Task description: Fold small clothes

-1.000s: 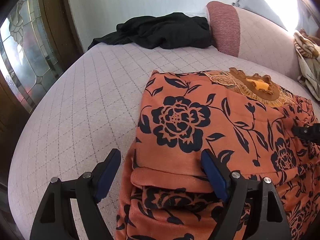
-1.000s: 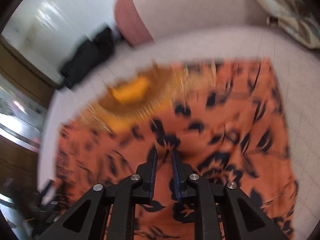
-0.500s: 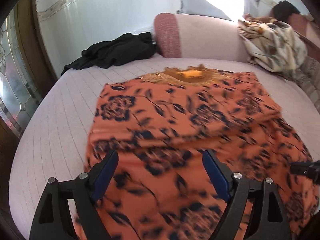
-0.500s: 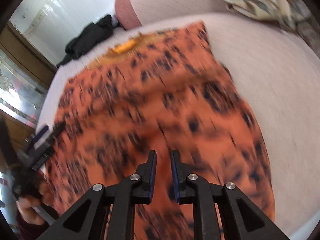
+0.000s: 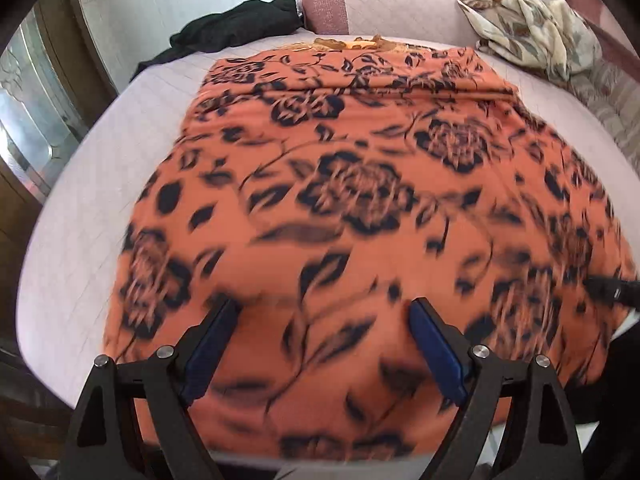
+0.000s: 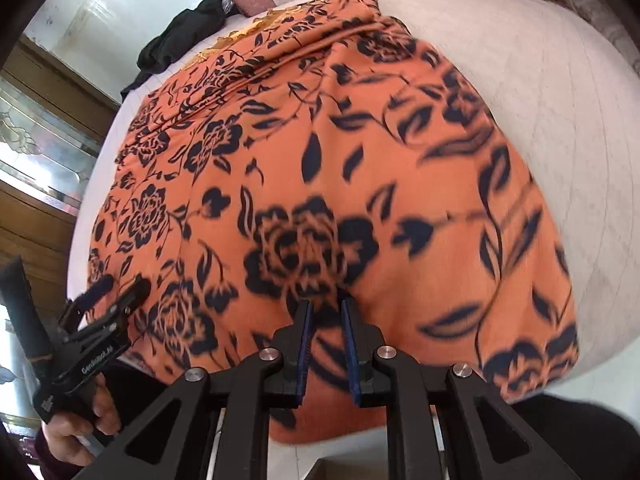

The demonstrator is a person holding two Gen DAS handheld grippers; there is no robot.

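Two grippers, two different stories: our left gripper (image 5: 324, 312) has its blue pads spread wide over the orange floral garment (image 5: 360, 200) with nothing pinched, while our right gripper (image 6: 325, 310) has its pads nearly together, though we can't tell if any cloth is caught between them. We've got the garment spread across the pale quilted bed (image 5: 100, 184), near edge draping off, a black cloth (image 5: 236, 24) and a patterned cream heap (image 5: 528, 24) lying further back.

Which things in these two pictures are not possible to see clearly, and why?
- Orange floral garment: its near hem is blurred in both wrist views and partly hidden by the gripper fingers.
- Right gripper: whether cloth is pinched cannot be told.
- Black garment: shape unclear, crumpled, far.
- Patterned cloth: cut off by the lens edge.
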